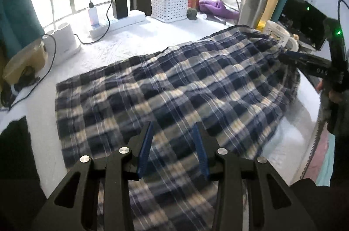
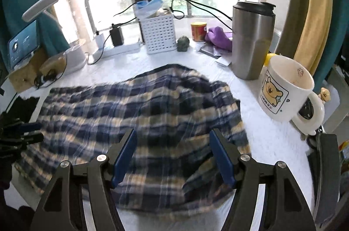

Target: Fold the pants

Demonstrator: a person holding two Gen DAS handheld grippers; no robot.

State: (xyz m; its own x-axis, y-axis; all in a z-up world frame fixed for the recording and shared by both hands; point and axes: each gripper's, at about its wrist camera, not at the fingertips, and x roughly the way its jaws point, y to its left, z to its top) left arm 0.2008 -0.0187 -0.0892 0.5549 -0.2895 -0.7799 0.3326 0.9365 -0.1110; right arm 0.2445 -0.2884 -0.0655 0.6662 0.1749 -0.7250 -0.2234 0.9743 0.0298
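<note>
Blue, cream and navy plaid pants lie spread on a white tabletop; they also show in the right wrist view, bunched at the far right end. My left gripper is open, hovering just above the near edge of the pants, nothing between its blue pads. My right gripper is open and empty above the pants' near right part. The right gripper also shows in the left wrist view at the pants' far right end. The left gripper shows in the right wrist view at the left end.
At the back stand a white basket, a power strip with chargers, a steel tumbler and a bear mug close to the pants' right end. A white device and cables lie at left.
</note>
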